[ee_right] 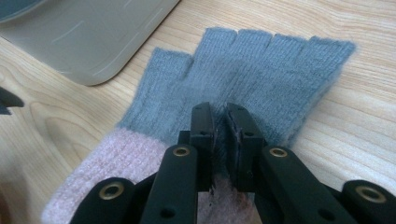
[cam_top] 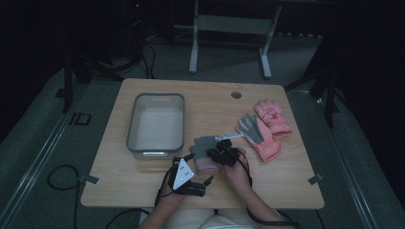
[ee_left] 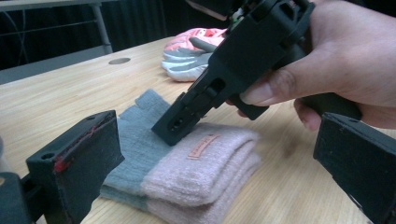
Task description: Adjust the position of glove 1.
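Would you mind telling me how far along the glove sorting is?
Done: nothing sits in the grey bin. In hand: the right tongs pinch the grey-and-pink fingerless gloves; the left tongs wait open beside them. Left: the grey glove and pink ski gloves.

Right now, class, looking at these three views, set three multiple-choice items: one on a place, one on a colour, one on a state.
1. Where does the grey bin stand relative to the fingerless glove?
A. at the glove's left
B. at the glove's right
C. on top of it

2. What colour is the glove's cuff?
A. green
B. pink
C. black

3. How do the right tongs stand?
A. wide open above the bin
B. pinched on the glove's grey knit
C. holding a ski glove

Answers: 1 A, the high view shows the bin left of the glove. 2 B, the cuff is pale pink. 3 B, the jaws squeeze a fold of grey knit.
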`<state>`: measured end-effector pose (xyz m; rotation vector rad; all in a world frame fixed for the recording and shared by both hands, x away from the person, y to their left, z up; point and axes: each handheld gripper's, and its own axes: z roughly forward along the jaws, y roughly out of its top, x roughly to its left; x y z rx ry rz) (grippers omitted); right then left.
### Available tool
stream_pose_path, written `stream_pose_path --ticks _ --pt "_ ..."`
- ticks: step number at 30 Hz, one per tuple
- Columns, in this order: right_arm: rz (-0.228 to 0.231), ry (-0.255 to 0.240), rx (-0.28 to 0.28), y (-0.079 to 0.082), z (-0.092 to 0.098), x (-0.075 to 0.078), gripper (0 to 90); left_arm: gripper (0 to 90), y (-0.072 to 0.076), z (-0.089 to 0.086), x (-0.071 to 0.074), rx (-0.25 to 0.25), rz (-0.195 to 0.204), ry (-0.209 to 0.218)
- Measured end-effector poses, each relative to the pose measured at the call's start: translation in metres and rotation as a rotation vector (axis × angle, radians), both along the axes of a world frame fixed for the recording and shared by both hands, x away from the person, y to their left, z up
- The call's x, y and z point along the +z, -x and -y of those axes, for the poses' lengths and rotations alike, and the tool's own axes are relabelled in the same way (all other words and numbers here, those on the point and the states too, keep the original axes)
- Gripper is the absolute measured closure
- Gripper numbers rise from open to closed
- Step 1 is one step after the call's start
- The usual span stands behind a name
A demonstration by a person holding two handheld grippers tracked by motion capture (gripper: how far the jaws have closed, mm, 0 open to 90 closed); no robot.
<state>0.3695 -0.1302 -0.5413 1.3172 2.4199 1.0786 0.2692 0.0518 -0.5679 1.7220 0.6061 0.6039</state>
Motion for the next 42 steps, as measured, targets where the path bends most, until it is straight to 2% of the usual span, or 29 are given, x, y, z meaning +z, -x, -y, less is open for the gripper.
stream_pose_path --ticks 3,6,7,8,9,12,14,16,18,22,23,25,28,30,33,35,37,40,42 --pt "-0.009 -0.023 0.008 -0.001 0.004 0.004 73.0 0.2 0.001 -0.001 0.000 -0.006 -0.011 -0.016" --pt "0.007 -0.055 0.010 -0.004 0.013 0.013 65.6 0.2 0.002 -0.002 0.001 0.026 -0.026 -0.033" --pt "0.016 -0.059 0.005 -0.004 0.015 0.017 64.2 0.3 0.002 -0.001 0.001 0.041 -0.044 -0.051" --pt "0.030 -0.069 0.003 -0.004 0.019 0.023 61.5 3.7 0.001 -0.001 0.002 0.045 -0.074 -0.089" --pt "0.041 -0.079 0.011 -0.005 0.023 0.029 58.9 9.7 0.000 0.000 0.002 0.048 -0.086 -0.098" --pt "0.064 -0.095 0.009 -0.008 0.033 0.042 57.9 7.8 -0.003 0.003 0.002 -0.005 -0.119 -0.137" --pt "0.068 -0.104 0.006 -0.011 0.039 0.046 56.5 6.5 -0.004 0.007 0.002 -0.030 -0.124 -0.164" --pt "0.055 -0.109 0.009 -0.014 0.044 0.049 56.2 5.8 -0.007 0.013 0.004 -0.057 -0.116 -0.235" --pt "0.037 -0.116 0.008 -0.019 0.047 0.050 56.4 5.7 -0.010 0.017 0.007 -0.081 -0.111 -0.279" --pt "-0.005 -0.115 0.005 -0.031 0.048 0.048 52.6 11.7 -0.017 0.024 0.012 -0.129 -0.078 -0.375" --pt "-0.009 -0.106 0.001 -0.033 0.047 0.047 52.5 12.9 -0.020 0.025 0.013 -0.142 -0.080 -0.385" --pt "-0.027 -0.092 0.013 -0.040 0.043 0.044 49.2 14.2 -0.023 0.029 0.012 -0.152 -0.064 -0.435" --pt "-0.044 -0.078 0.001 -0.049 0.038 0.036 46.3 19.9 -0.026 0.033 0.006 -0.160 -0.048 -0.481" --pt "-0.056 -0.071 -0.012 -0.055 0.035 0.030 45.0 22.6 -0.027 0.034 0.002 -0.140 -0.045 -0.509" --pt "-0.084 -0.059 -0.021 -0.061 0.031 0.021 42.5 30.0 -0.026 0.037 -0.001 -0.114 -0.010 -0.553" --pt "-0.104 -0.040 -0.022 -0.065 0.027 0.013 40.6 33.2 -0.026 0.037 -0.002 -0.112 -0.001 -0.563" --pt "-0.122 -0.031 -0.031 -0.068 0.025 0.008 39.7 41.0 -0.028 0.034 -0.002 -0.114 0.009 -0.566" --pt "-0.155 -0.031 -0.029 -0.070 0.023 -0.001 39.5 48.1 -0.031 0.028 -0.001 -0.123 -0.008 -0.539" --pt "-0.157 -0.031 -0.027 -0.070 0.023 -0.003 39.9 56.1 -0.032 0.027 0.000 -0.124 -0.021 -0.526"
